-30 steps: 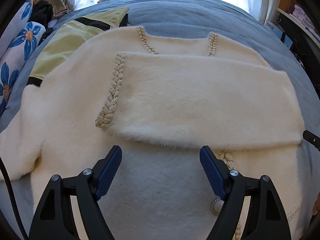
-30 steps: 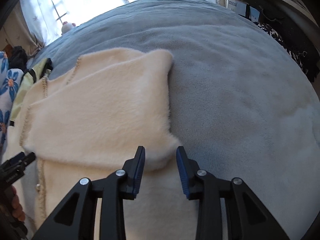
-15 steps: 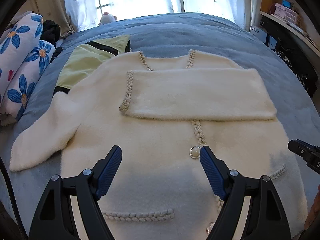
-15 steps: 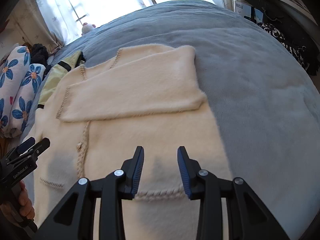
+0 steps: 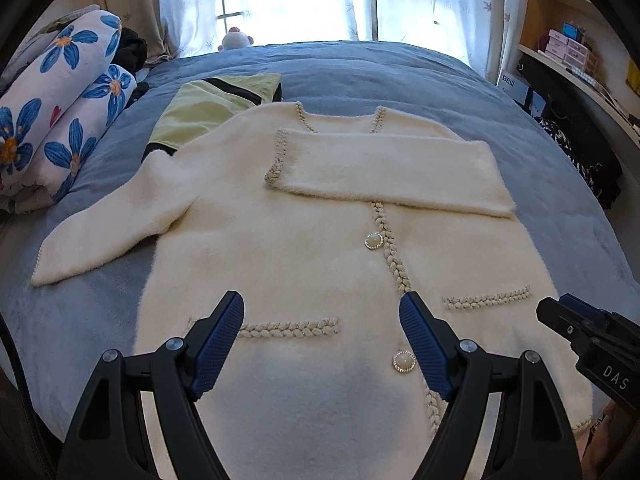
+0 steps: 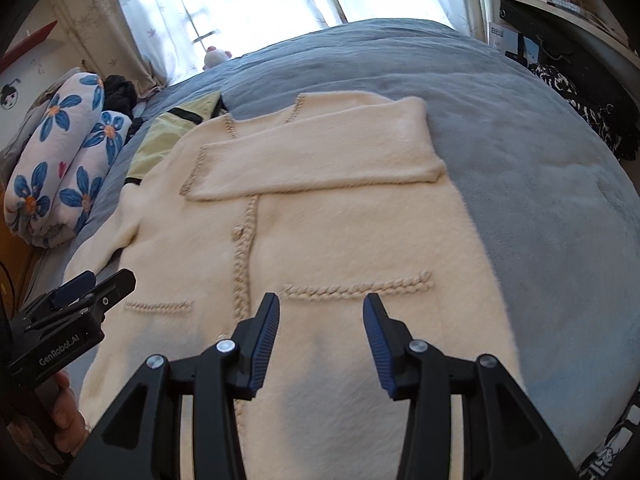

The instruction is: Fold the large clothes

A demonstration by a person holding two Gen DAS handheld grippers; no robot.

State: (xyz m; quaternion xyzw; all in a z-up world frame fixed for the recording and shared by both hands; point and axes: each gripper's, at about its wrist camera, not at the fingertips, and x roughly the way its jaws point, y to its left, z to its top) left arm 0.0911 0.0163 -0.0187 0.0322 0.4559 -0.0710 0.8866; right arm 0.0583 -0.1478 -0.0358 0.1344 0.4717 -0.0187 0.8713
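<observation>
Cream cardigan point(image 5: 304, 248) flat on blue bed point(image 5: 400, 68), buttoned front up; one sleeve point(image 5: 384, 172) folded across chest, other sleeve point(image 5: 108, 228) spread toward 9 o'clock. Versus a second ago: both cameras pulled back and up, whole garment now visible, hem and pocket trims included. Left gripper point(image 5: 322, 340) hovers over hem, fingers wide, empty. Right gripper point(image 6: 320, 340) hovers over right pocket trim, fingers moderately apart, empty. Green garment point(image 5: 208, 108) at 11 o'clock, partly under shoulder; floral bedding roll point(image 5: 56, 120) at 10.
</observation>
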